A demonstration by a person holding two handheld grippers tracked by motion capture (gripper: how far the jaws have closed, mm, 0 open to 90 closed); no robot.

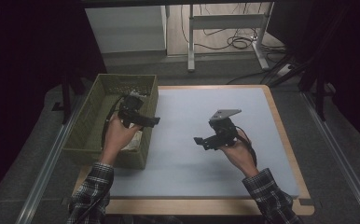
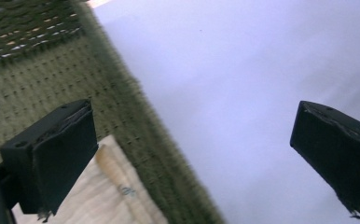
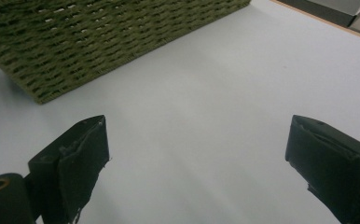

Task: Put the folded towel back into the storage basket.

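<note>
High view: cloth point(image 1: 134, 140) lies in the basket point(image 1: 82, 133) at the table's left edge; both grippers' jaws apart, empty; little seems left.

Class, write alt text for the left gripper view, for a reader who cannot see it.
The left gripper holds its two black jaws wide apart with nothing between them, straddling the rim of a green woven basket. A pale folded cloth lies inside the basket, and the light blue mat spreads beyond.

A pale mat point(image 1: 201, 135) covers the tabletop point(image 1: 280, 126). Beyond the tabletop's far edge stands a white frame point(image 1: 225, 28) with black cables point(image 1: 238, 43) coiled on the floor point(image 1: 178, 70) beside it.
</note>
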